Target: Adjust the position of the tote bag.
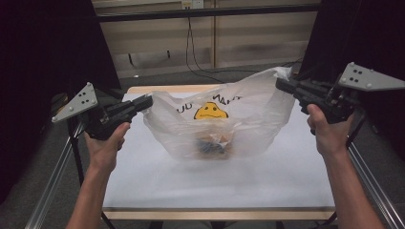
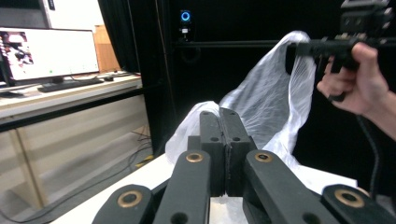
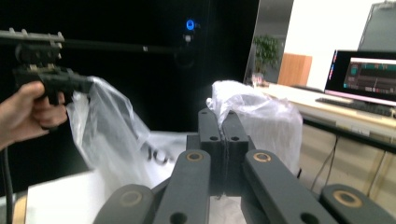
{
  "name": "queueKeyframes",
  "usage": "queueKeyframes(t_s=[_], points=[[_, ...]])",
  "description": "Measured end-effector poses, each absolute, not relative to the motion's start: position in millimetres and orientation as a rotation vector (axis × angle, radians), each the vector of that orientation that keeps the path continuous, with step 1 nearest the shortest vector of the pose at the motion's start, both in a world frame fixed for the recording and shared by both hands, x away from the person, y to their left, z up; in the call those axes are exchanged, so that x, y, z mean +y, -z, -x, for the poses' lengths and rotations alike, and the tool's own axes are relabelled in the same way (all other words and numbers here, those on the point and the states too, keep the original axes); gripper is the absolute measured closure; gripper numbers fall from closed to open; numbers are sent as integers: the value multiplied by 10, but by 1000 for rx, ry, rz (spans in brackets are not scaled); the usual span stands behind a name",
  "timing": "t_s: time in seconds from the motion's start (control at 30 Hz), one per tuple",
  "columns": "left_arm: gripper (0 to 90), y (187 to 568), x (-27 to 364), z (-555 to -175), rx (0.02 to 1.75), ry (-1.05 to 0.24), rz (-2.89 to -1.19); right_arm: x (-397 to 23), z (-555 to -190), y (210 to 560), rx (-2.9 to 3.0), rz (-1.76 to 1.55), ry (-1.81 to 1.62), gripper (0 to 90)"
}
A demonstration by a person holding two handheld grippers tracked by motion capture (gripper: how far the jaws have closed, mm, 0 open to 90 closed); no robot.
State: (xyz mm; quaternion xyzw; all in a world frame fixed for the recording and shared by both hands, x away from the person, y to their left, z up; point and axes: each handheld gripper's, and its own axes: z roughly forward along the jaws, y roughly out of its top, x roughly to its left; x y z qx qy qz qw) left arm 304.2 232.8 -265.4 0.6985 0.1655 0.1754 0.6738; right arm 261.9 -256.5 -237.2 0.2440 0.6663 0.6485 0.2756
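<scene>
Plastic bag [image 1: 217, 121] hangs pinched between left gripper [image 1: 147, 101] and right gripper [image 1: 281, 85].

White table [image 1: 267, 181] under plastic bag [image 1: 248, 119]

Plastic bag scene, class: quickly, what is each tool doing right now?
Left tool: closed on the left edge of the plastic bag.
Right tool: closed on the bag's right edge, held higher.
</scene>
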Motion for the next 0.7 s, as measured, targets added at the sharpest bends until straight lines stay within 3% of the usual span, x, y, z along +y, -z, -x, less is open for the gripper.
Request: queueKeyframes(t_s=[0.7], points=[[898,3112,2260,-3386,518,-352,-1650,-2637,-2892,2910,1868,-817,-1672,899]])
